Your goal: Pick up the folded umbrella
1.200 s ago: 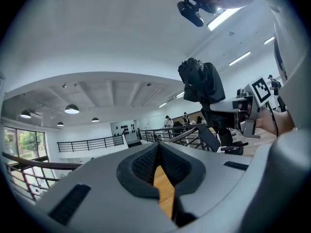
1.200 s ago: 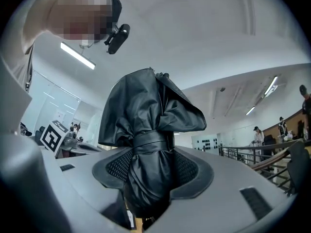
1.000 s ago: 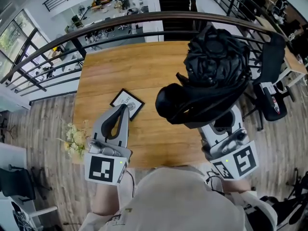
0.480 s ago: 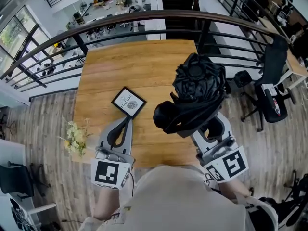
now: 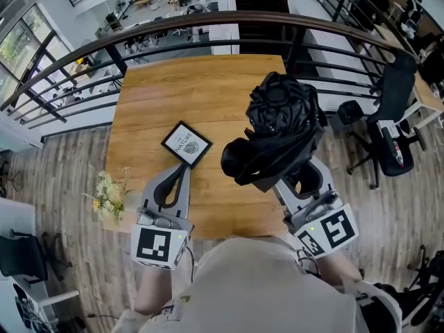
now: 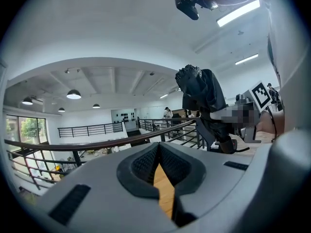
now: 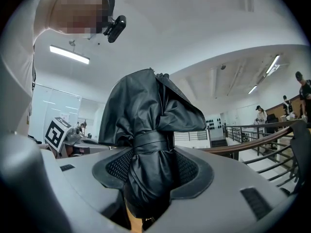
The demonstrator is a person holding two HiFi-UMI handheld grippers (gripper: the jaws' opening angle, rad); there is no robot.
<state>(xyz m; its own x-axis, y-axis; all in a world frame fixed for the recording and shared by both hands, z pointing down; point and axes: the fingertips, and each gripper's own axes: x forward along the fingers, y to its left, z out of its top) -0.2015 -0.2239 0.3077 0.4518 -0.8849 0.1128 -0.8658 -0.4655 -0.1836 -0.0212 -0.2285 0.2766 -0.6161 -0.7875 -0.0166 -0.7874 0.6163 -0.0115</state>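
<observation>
The folded black umbrella (image 5: 279,127) is a crumpled bundle tied with a strap, held up above the wooden table (image 5: 194,89). My right gripper (image 5: 295,175) is shut on its lower part, and the fabric hides the fingertips in the head view. The right gripper view shows the umbrella (image 7: 150,130) pinched between the two pads of the right gripper (image 7: 151,171), just under the strap. My left gripper (image 5: 182,175) hovers over the table's near left, shut with nothing in it. In the left gripper view its tips (image 6: 159,152) meet, with the umbrella (image 6: 204,101) off to the right.
A small framed card (image 5: 186,144) lies on the table just beyond the left gripper. A bunch of pale flowers (image 5: 109,196) sits by the table's left edge. A dark railing (image 5: 208,26) runs behind the table, and an office chair (image 5: 392,137) stands to the right.
Both grippers have sunk toward the table. The umbrella came down with the right gripper and looks smaller in the head view. Neither gripper's jaws changed.
</observation>
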